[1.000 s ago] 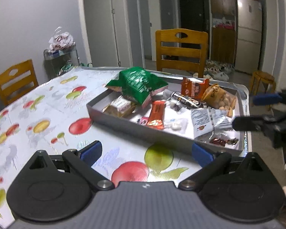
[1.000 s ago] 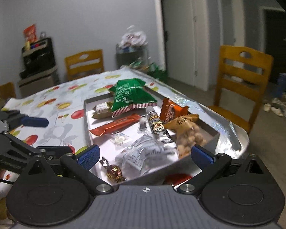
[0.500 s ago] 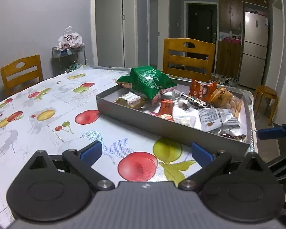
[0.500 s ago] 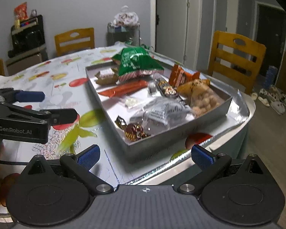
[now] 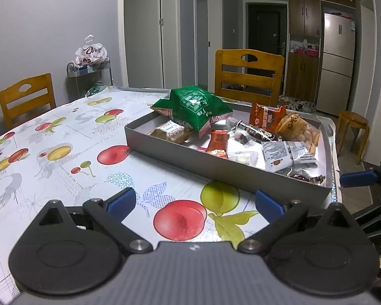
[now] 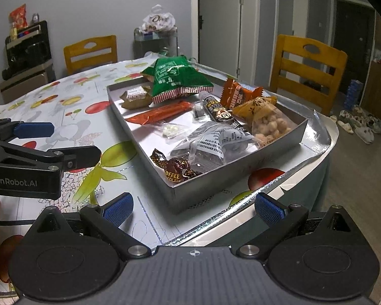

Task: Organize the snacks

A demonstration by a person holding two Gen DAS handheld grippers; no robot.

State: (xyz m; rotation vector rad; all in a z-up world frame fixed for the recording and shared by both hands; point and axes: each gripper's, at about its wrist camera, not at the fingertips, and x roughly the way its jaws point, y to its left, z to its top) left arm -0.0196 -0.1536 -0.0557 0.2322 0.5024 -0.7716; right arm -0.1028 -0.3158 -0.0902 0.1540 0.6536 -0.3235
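A grey tray (image 5: 216, 169) (image 6: 279, 150) holds several snacks near the table's rounded end: a green bag (image 5: 198, 105) (image 6: 176, 78) at the far end, an orange bar (image 6: 160, 115), a peanut pack (image 6: 266, 119), a clear printed pouch (image 6: 216, 139) and coffee candies (image 6: 176, 169). My left gripper (image 5: 194, 202) stands open over the fruit-print cloth, short of the tray's long wall. My right gripper (image 6: 193, 208) is open too, hovering at the tray's near corner with nothing between its fingers. Each gripper shows at the edge of the other's view.
The table wears a fruit-print cloth (image 5: 63, 152) with a silver rim (image 6: 325, 137). Wooden chairs (image 5: 249, 73) (image 6: 90, 52) stand around it. A small cart with a plastic bag (image 5: 90, 53) sits by the wall, a wooden stool (image 5: 353, 127) on the floor, and slippers (image 6: 360, 127) lie nearby.
Both grippers have drawn back and away from the tray, which now looks smaller and farther. Both stayed open and hold nothing.
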